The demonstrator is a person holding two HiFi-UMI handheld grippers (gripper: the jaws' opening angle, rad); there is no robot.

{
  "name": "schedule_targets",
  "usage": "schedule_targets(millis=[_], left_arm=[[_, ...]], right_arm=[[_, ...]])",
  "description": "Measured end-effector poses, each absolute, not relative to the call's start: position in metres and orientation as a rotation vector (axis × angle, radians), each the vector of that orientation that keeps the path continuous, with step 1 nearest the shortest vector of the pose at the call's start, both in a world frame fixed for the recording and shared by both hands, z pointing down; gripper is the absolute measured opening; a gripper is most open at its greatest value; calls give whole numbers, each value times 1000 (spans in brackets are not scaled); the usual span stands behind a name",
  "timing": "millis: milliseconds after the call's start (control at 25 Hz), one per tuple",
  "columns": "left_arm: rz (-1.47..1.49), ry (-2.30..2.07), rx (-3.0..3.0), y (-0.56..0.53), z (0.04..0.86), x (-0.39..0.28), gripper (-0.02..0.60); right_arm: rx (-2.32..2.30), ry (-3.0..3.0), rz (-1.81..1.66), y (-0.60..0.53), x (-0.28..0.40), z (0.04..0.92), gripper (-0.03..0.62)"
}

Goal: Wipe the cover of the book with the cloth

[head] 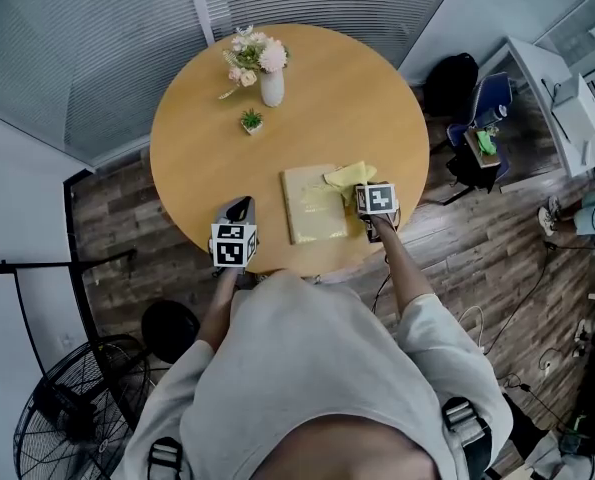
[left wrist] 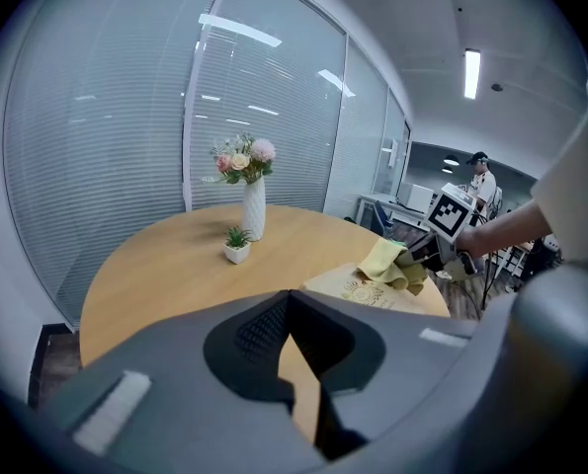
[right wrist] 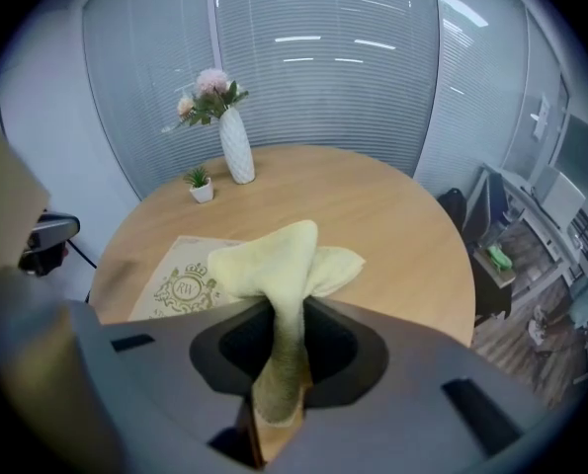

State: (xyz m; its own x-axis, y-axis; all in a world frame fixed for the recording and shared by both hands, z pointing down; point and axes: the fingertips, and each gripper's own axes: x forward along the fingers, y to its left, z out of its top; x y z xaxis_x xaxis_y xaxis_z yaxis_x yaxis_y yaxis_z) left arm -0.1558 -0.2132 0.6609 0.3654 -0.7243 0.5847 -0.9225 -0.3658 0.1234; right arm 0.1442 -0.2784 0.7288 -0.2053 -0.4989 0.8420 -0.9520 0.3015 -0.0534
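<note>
A tan book (head: 312, 203) with a gold crest lies flat on the round wooden table (head: 197, 158), near its front edge. My right gripper (head: 365, 194) is shut on a yellow cloth (head: 349, 176), which bunches over the book's far right corner. In the right gripper view the cloth (right wrist: 279, 260) rises out of the closed jaws, with the book (right wrist: 190, 284) to its left. My left gripper (head: 239, 210) hovers over the table edge left of the book, shut and holding nothing. From the left gripper view (left wrist: 292, 299) the book (left wrist: 363, 286) and cloth (left wrist: 392, 263) are to the right.
A white vase of pink flowers (head: 271, 86) and a small potted plant (head: 251, 121) stand at the table's far side. A blue chair (head: 482, 133) and desks are off to the right, and a floor fan (head: 67, 408) is at lower left.
</note>
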Motion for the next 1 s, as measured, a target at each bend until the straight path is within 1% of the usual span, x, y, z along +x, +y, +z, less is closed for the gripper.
schedule_targets(millis=[280, 560, 1000], left_arm=[[621, -1425, 2195, -208, 663, -154, 9], [621, -1425, 2195, -208, 665, -152, 9], [624, -1427, 2184, -206, 667, -155, 9]], right_arm=[[1351, -1953, 710, -276, 133, 689, 68], [1331, -2074, 673, -263, 103, 661, 69], [1206, -2169, 725, -238, 28, 665, 69]])
